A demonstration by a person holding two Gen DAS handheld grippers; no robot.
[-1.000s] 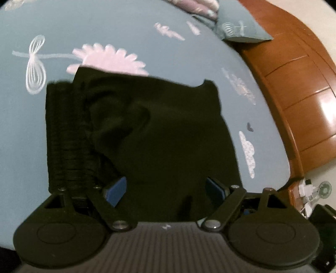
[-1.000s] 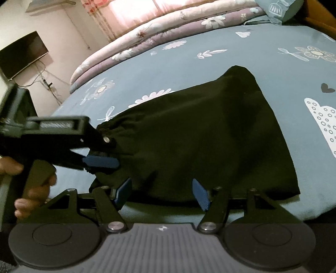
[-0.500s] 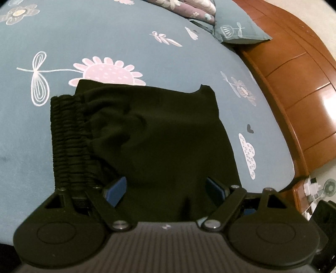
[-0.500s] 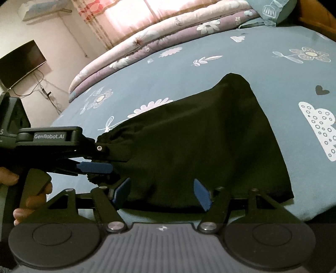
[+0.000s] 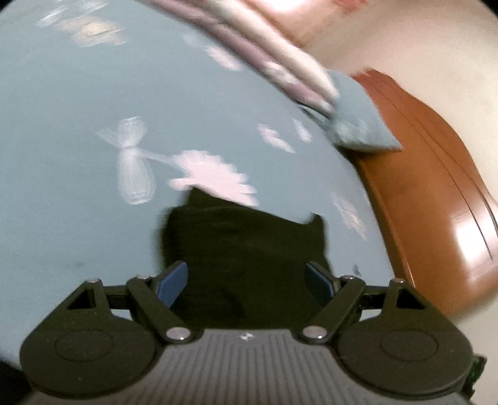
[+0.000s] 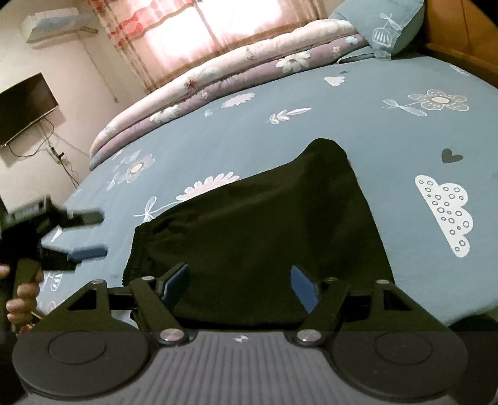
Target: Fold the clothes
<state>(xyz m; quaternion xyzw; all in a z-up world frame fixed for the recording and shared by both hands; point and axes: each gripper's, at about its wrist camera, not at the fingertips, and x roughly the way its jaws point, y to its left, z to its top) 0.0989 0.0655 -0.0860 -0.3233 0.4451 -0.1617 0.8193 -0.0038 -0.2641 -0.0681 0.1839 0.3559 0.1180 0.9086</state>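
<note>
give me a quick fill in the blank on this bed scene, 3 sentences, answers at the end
1. The black garment lies on a bedsheet whose ground colour is ____.
2. The left gripper has its jaws ____, holding nothing.
3. Right of the garment, the sheet bears a white ____ with small circles.

Answers: blue; open; cloud

A bed covered by a blue-grey sheet (image 6: 311, 131) printed with white flowers, a cloud and a small dark heart fills most of both views; a rolled pink-and-purple floral quilt (image 6: 236, 78) lies along its far edge, with a blue-grey pillow (image 6: 392, 28) at one end beside a polished wooden headboard (image 5: 435, 193). Behind the quilt, a bright window with red-checked curtains (image 6: 174, 34) admits daylight. On the pale wall (image 6: 81, 87) hang an air conditioner (image 6: 53, 25) and a dark flat television (image 6: 25, 106) with trailing cables.
</note>
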